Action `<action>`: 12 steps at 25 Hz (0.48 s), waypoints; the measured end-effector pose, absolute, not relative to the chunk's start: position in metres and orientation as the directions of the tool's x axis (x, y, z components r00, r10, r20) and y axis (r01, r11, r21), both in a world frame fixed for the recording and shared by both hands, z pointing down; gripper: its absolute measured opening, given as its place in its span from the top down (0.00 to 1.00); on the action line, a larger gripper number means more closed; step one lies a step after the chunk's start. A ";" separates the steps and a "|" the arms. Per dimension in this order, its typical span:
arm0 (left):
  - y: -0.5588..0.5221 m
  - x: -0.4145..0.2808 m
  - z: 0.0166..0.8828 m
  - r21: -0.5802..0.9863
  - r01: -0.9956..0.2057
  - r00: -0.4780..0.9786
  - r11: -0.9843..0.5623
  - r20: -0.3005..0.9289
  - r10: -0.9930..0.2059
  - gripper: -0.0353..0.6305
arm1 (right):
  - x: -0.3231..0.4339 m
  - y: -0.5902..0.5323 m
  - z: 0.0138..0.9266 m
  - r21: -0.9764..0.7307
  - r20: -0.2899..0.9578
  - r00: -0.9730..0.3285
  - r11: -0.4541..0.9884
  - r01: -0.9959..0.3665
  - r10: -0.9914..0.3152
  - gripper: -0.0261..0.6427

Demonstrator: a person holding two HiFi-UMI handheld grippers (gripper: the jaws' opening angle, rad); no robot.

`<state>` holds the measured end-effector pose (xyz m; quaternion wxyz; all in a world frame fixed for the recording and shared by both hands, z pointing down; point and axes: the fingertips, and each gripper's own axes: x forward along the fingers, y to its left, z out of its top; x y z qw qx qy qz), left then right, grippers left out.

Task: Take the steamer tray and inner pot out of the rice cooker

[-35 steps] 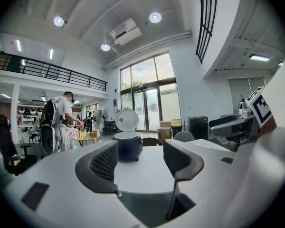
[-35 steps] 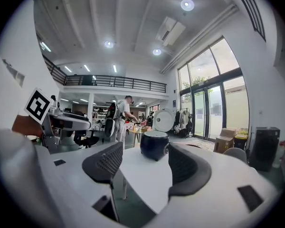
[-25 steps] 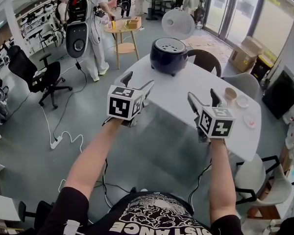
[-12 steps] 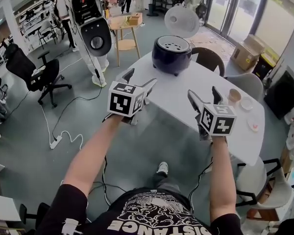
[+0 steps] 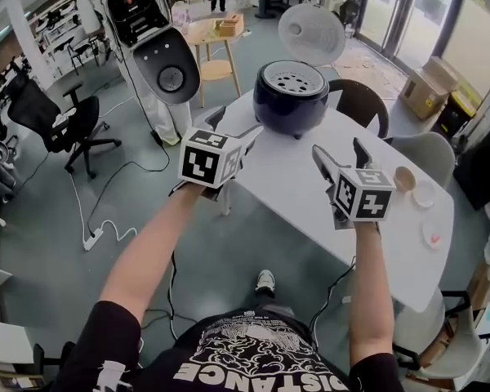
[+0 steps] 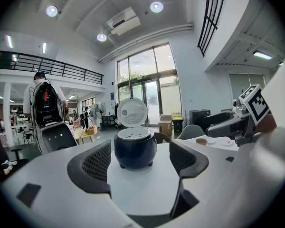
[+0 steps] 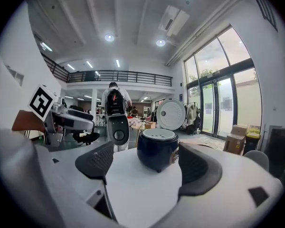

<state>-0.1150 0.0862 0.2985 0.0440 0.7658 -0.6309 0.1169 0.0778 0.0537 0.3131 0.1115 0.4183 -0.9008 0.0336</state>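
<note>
A dark blue rice cooker [image 5: 291, 96] stands at the far end of the white table [image 5: 310, 186] with its round white lid [image 5: 312, 33] swung up. A pale perforated steamer tray [image 5: 292, 79] lies in its top; the inner pot is hidden under it. My left gripper [image 5: 233, 133] hovers open over the table's near left edge, short of the cooker [image 6: 135, 147]. My right gripper [image 5: 340, 155] hangs open over the table, to the right and nearer, with the cooker [image 7: 157, 148] ahead. Nothing is between either pair of jaws.
A small cup [image 5: 405, 178] and two little dishes [image 5: 425, 194] sit at the table's right. Chairs [image 5: 359, 103] stand behind and right of it. A person [image 5: 159, 55] with a large backpack rig stands at the left, near a wooden side table [image 5: 208, 39].
Both grippers have moved forward toward the table and rice cooker, which now looks closer. The person with the backpack rig has shifted nearer on the left.
</note>
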 end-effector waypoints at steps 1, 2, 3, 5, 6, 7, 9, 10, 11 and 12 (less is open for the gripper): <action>0.066 -0.117 0.296 -0.081 -0.977 0.174 -0.198 0.238 -0.956 0.39 | 0.075 0.033 0.311 0.037 0.234 -0.629 0.654 -0.756 -0.741 0.32; 0.046 -0.118 0.294 -0.080 -0.977 0.173 -0.197 0.239 -0.955 0.39 | 0.072 0.012 0.309 0.041 0.237 -0.633 0.659 -0.751 -0.737 0.32; 0.025 -0.120 0.291 -0.080 -0.977 0.173 -0.197 0.240 -0.955 0.39 | 0.069 -0.009 0.306 0.045 0.240 -0.636 0.663 -0.747 -0.733 0.32; -0.014 -0.124 0.288 -0.081 -0.978 0.169 -0.194 0.245 -0.955 0.39 | 0.063 -0.049 0.302 0.049 0.248 -0.646 0.675 -0.736 -0.722 0.32; -0.033 -0.127 0.288 -0.079 -0.979 0.166 -0.190 0.248 -0.955 0.39 | 0.059 -0.068 0.301 0.052 0.254 -0.653 0.684 -0.728 -0.714 0.32; -0.050 -0.129 0.289 -0.076 -0.980 0.162 -0.186 0.251 -0.954 0.39 | 0.056 -0.085 0.302 0.056 0.261 -0.661 0.694 -0.718 -0.704 0.32; -0.080 -0.133 0.293 -0.070 -0.981 0.155 -0.178 0.257 -0.954 0.39 | 0.049 -0.116 0.306 0.062 0.279 -0.676 0.715 -0.696 -0.682 0.32; -0.095 -0.134 0.294 -0.068 -0.982 0.153 -0.176 0.259 -0.954 0.39 | 0.046 -0.130 0.308 0.064 0.287 -0.682 0.724 -0.687 -0.673 0.32; -0.109 -0.135 0.295 -0.066 -0.983 0.150 -0.173 0.261 -0.954 0.39 | 0.044 -0.145 0.309 0.064 0.292 -0.687 0.731 -0.680 -0.665 0.32; -0.124 -0.135 0.295 -0.064 -0.984 0.147 -0.169 0.261 -0.954 0.39 | 0.043 -0.159 0.308 0.063 0.295 -0.693 0.737 -0.673 -0.658 0.32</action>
